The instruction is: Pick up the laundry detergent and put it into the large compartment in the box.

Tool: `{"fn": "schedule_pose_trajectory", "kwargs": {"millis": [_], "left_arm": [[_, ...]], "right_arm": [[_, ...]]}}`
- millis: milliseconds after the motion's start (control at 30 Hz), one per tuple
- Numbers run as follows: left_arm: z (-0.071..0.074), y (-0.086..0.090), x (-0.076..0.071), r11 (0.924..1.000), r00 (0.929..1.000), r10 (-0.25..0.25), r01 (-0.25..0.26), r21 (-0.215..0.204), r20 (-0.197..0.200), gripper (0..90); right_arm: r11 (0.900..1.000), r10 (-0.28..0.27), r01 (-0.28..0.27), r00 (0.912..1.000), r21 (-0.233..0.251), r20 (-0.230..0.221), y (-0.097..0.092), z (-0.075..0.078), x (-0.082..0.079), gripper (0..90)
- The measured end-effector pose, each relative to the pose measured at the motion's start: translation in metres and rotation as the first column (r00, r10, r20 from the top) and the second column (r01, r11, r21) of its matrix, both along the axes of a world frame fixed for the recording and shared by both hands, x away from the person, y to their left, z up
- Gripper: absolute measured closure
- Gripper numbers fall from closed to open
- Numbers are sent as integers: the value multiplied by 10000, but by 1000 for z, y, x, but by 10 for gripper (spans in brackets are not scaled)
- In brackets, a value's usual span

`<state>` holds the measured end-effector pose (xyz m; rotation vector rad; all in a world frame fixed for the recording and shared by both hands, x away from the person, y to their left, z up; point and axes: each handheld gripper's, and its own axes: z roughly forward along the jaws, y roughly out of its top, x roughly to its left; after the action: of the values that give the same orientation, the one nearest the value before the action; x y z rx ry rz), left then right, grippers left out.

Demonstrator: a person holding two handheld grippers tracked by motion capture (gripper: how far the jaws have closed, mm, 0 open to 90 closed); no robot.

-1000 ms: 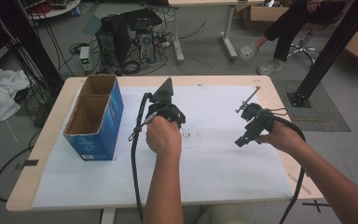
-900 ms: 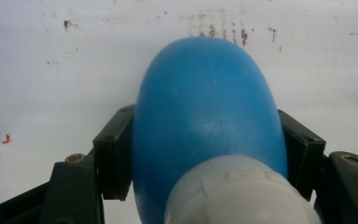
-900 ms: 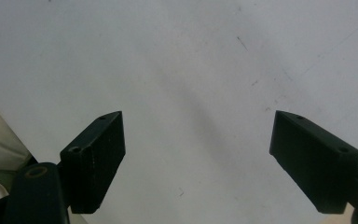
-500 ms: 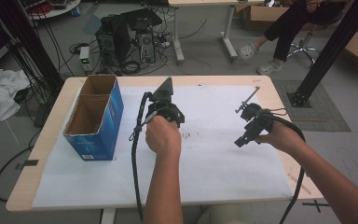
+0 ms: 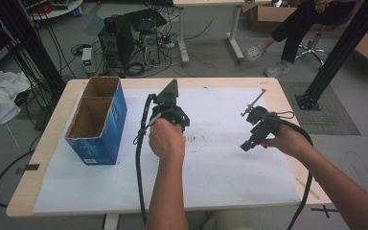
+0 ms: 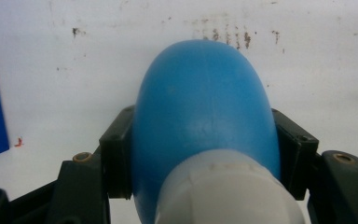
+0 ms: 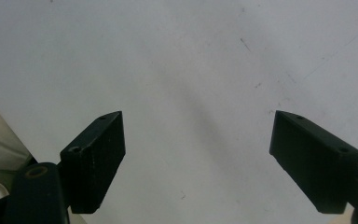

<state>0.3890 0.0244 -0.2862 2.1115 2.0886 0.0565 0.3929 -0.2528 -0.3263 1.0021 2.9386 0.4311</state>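
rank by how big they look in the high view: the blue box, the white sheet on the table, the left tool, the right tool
1. white sheet, by far the largest
2. blue box
3. left tool and right tool: they look about alike, and each is partly hidden by its hand, so I would not rank one over the other.

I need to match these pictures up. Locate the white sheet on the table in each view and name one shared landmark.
High view: the white sheet covers most of the tabletop, right of the blue box.
Left gripper view: background behind the blue rounded object.
Right gripper view: background between the open right tongs.
Shared landmark: brown smudges, mid-sheet in the high view, at the top of the left gripper view.
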Motion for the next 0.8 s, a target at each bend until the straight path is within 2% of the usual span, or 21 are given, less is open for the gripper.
{"fn": "schedule_pose_trajectory", "kwargs": {"millis": [100,267,467,500,533,633,800], "left_arm": [[4,1,0,9999,10000,-19,19,-135,65,379],[19,-2,0,9997,9997,-223,222,50,140,379],[46,4,-1,9993,9990,-367,369,-56,245,380],[46,4,-1,9993,9990,-367,369,-56,245,380],[56,5,-2,9991,9987,-431,429,59,263,380],[73,8,-2,9984,9980,-536,530,192,340,380],[94,19,-4,9990,9974,-439,441,-31,566,380]], "right_arm": [[10000,-58,58,10000,15,15,-1,1,0,180],[10000,-35,34,10000,55,32,-1,1,-1,180],[9999,-55,55,10000,91,54,-4,1,-1,180],[9999,-106,106,9999,63,5,-4,1,-1,180],[10000,-77,77,10000,52,-1,-4,0,-1,180],[10000,-63,63,10000,45,-7,-3,0,-1,180],[9999,-67,67,10000,93,-3,-3,1,-1,180]]}}
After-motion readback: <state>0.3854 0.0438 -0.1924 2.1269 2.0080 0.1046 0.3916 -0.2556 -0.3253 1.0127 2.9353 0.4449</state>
